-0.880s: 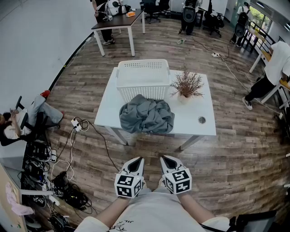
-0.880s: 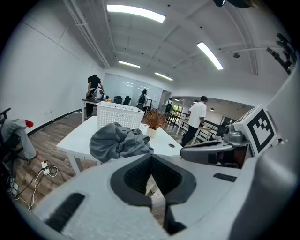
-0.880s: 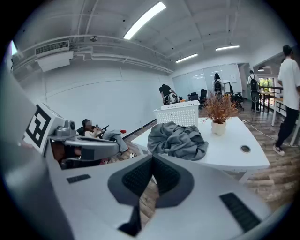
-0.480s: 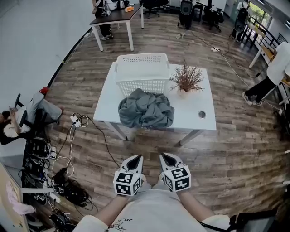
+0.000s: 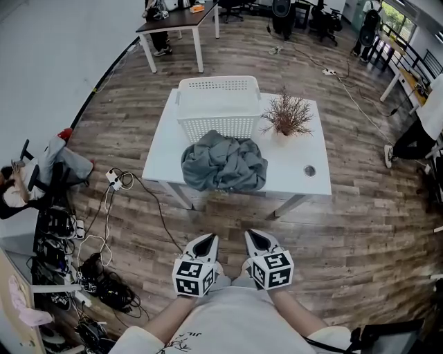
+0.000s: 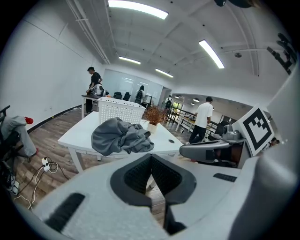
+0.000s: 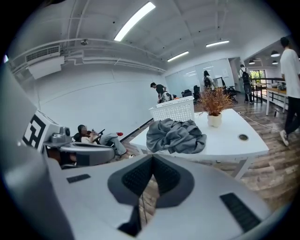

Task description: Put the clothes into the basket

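Observation:
A crumpled grey garment [image 5: 223, 162] lies on the near half of a white table [image 5: 294, 181]. Right behind it stands a white perforated basket [image 5: 218, 105], which looks empty. Both grippers are held close to my body, well short of the table. My left gripper [image 5: 205, 241] is shut with nothing in it, and my right gripper [image 5: 254, 238] beside it is shut and empty too. The grey garment [image 6: 119, 136] and the basket [image 6: 120, 109] also show in the left gripper view. The right gripper view shows the garment [image 7: 175, 136] in front of the basket [image 7: 175, 110].
A potted dry plant [image 5: 286, 116] stands on the table to the right of the basket. A round cable hole [image 5: 309, 170] is in the tabletop. Cables and a power strip [image 5: 113, 179] lie on the wooden floor at left. People and desks [image 5: 178, 18] are farther off.
The table, basket and garment have shifted slightly up in the head view. The two grippers have stayed shut and close together near my body.

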Motion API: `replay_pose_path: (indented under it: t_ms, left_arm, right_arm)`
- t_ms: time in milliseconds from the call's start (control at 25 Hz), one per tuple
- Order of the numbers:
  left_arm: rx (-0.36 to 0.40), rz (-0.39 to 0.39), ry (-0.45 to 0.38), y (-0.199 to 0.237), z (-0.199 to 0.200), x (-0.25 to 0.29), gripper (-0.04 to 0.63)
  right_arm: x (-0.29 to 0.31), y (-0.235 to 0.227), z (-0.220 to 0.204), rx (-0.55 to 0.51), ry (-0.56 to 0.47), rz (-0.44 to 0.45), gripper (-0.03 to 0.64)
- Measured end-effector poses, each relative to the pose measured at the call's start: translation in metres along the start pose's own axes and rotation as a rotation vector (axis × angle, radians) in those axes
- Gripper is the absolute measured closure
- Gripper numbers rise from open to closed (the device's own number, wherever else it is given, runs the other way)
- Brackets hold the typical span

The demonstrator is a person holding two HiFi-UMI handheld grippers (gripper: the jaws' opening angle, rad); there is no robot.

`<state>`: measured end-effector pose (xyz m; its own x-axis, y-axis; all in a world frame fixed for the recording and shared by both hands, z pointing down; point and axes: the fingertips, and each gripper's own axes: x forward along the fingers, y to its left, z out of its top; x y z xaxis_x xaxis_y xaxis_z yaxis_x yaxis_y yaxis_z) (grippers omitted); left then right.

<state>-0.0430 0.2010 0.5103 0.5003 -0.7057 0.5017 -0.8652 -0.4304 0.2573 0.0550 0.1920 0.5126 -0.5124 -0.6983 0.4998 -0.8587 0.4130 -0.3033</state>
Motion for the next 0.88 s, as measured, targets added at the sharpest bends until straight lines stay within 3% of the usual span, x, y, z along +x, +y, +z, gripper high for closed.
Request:
replay_pose_path:
  t_ms: [680,880]
  left_arm:
    - [-0.009,-0.002,0.003,0.02,0.002,-0.007,0.583]
    - [-0.003,-0.044,0.022,0.025,-0.001,-0.013,0.583]
  right_arm:
    - [0.006,0.009,0.001,-0.003,0.007,-0.037,0.601]
    - [0.011,0.022,0.001,-0.005,0.004,-0.046,0.601]
